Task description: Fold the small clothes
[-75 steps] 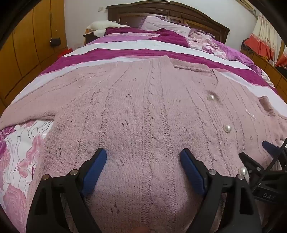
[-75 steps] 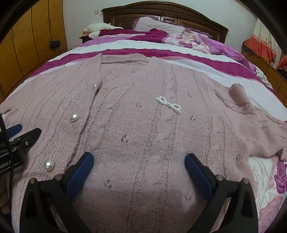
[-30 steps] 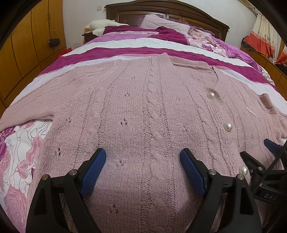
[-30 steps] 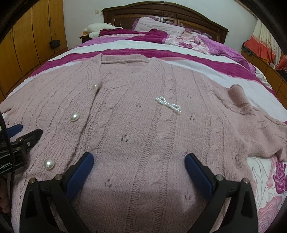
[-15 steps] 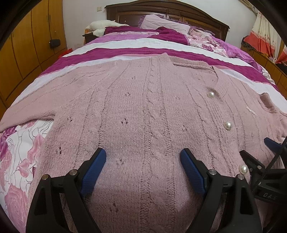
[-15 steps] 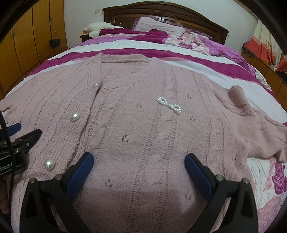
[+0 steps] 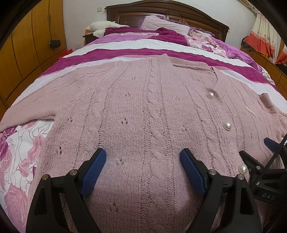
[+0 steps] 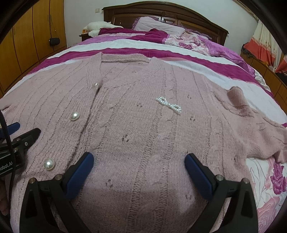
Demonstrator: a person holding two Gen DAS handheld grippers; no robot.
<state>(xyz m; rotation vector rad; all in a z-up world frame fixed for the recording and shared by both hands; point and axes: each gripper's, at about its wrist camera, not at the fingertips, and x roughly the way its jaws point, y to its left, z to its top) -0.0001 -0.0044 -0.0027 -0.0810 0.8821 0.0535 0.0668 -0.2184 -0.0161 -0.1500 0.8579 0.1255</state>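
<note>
- Your left gripper (image 7: 143, 157) has its blue-padded fingers (image 7: 94, 172) spread wide over the lower left half of the cardigan, with nothing pinched between them.
- Your right gripper (image 8: 139, 161) is spread just as wide above the cardigan's lower right half, again with only knit showing between the pads; its tip also shows at the right edge of your left view (image 7: 251, 161).
- Under both of your tools lies the bed (image 7: 125, 44), covered by a blanket striped in magenta and white, with a rose-print sheet (image 7: 19, 147) bare at the near corners.
- You have the pink cable-knit cardigan (image 7: 143, 111) laid flat, front up and buttoned, across the near part of the bed, neckline toward the headboard (image 8: 161, 12).
- Each sleeve runs out sideways; the right one (image 8: 260, 136) is rumpled, with a small raised fold near the shoulder.
- Pillows (image 8: 157, 26) are piled at the head end, well apart from the garment.
- A beaded bow (image 8: 169, 104) sits on the right chest panel.
- Three pearl buttons (image 8: 74, 116) run down the placket, the lowest one (image 8: 49, 163) just beside your right gripper's left finger.
</note>
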